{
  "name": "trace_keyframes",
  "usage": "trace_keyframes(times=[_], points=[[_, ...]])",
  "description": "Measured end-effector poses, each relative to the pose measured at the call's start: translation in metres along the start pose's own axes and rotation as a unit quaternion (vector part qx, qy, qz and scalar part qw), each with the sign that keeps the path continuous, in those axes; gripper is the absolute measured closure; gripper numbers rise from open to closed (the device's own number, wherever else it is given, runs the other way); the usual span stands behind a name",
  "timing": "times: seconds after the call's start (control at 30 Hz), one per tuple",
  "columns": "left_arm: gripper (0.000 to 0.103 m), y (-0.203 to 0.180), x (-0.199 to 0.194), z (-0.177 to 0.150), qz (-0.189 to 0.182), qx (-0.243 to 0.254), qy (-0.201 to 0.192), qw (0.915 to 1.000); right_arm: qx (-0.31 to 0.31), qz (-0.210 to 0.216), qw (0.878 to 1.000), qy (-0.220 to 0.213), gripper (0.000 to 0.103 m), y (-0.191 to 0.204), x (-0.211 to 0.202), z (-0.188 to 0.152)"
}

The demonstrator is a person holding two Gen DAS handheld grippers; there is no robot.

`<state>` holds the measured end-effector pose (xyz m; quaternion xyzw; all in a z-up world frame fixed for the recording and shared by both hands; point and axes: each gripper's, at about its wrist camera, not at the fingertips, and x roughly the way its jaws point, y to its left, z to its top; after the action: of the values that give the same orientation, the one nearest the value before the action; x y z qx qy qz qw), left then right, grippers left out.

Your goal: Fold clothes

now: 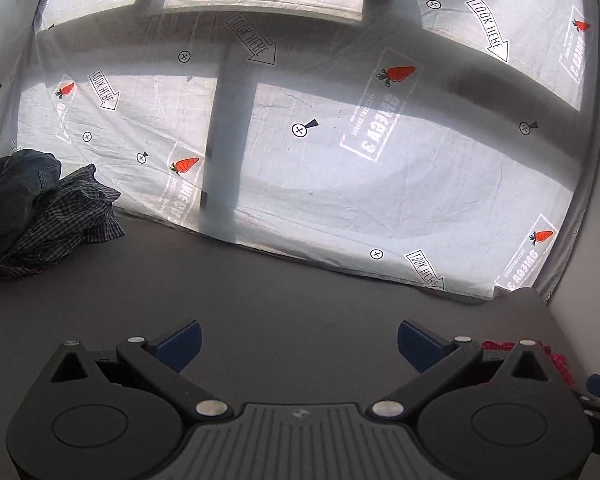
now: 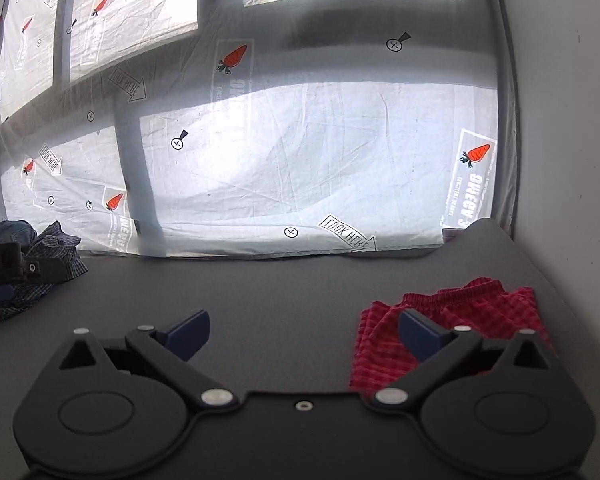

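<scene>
Both wrist views sit low over the grey table [image 1: 260, 300], looking forward toward the printed white sheet [image 1: 340, 160] hung behind it. Left wrist view faces the dark clothes pile [image 1: 40, 208] at far left. Right wrist view sits close to the red garment [image 2: 480, 308]. Both share table, sheet, pile.

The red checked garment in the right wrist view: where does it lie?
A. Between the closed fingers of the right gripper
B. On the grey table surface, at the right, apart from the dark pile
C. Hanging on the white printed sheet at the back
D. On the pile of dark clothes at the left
B: the red checked garment lies flat on the grey table at the right, far from the dark pile, and the right gripper is open, holding nothing.
</scene>
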<state>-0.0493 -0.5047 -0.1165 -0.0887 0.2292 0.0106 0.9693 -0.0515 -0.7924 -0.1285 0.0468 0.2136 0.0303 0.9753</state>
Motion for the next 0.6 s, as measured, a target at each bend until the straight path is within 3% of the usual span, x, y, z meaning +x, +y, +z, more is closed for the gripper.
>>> trace_keyframes(times=[0.17, 0.3, 0.47, 0.6], points=[[0.000, 0.109, -0.070, 0.028, 0.027, 0.029, -0.018, 0.9990, -0.005, -0.020, 1.000, -0.015, 0.000, 0.135, -0.044, 0.006], [0.000, 0.182, -0.103, 0.059, 0.063, 0.035, -0.020, 0.9972, 0.002, -0.028, 1.000, 0.000, 0.000, 0.225, -0.072, 0.014], [0.000, 0.253, -0.123, 0.096, 0.068, 0.026, -0.016, 0.9972, 0.009, -0.012, 1.000, 0.025, 0.000, 0.305, -0.085, 0.026], [0.000, 0.284, -0.129, 0.120, 0.101, 0.067, -0.004, 0.9926, -0.021, 0.011, 0.999, 0.035, 0.000, 0.357, -0.078, 0.036]])
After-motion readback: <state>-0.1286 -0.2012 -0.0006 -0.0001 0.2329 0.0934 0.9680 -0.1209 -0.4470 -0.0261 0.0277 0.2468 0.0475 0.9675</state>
